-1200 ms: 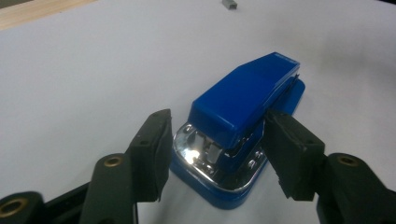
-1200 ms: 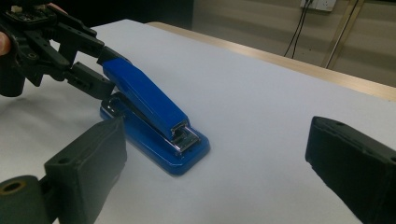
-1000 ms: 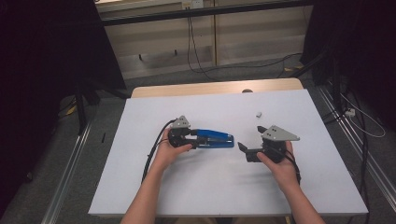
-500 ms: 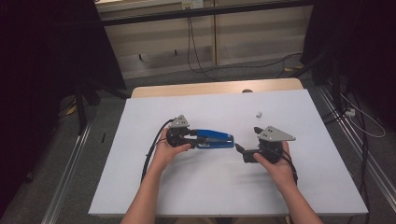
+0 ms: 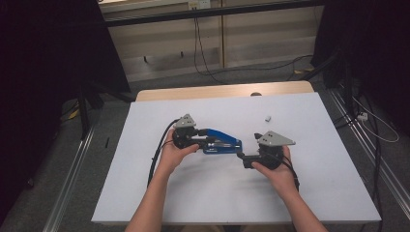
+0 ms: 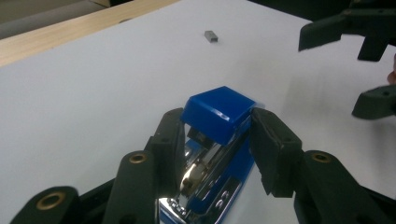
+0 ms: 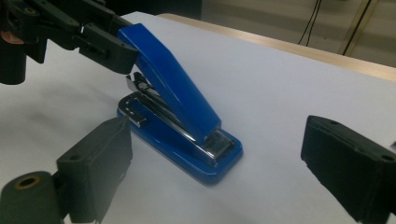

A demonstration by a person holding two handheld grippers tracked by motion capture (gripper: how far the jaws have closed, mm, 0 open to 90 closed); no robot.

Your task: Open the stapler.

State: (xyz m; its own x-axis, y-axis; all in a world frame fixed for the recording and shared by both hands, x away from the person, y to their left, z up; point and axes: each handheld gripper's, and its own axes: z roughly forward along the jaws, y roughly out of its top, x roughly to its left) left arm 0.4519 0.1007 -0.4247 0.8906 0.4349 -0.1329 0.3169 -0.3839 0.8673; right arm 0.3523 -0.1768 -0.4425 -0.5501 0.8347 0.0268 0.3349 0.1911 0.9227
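A blue stapler (image 5: 225, 143) lies on the white table, its top cover tilted up at the left end. My left gripper (image 5: 208, 141) is shut on that raised end; its jaws have just been closing. In the left gripper view both pads press the sides of the blue cover (image 6: 217, 109). My right gripper (image 5: 241, 157) is at the stapler's right end, open, and its jaws have just been closing a little. In the right gripper view the stapler (image 7: 173, 88) lies ahead of the wide jaws, untouched. The left gripper (image 7: 102, 42) shows there at the upper left.
A small grey strip of staples (image 5: 268, 117) lies on the white tabletop (image 5: 314, 183) beyond the right gripper, also in the left gripper view as the staple strip (image 6: 211, 36). A wooden edge (image 5: 217, 92) runs along the table's far side. Cables cross the floor behind.
My right gripper has edged slightly left, closer to the stapler's right end. The left hand and the stapler have stayed in place.
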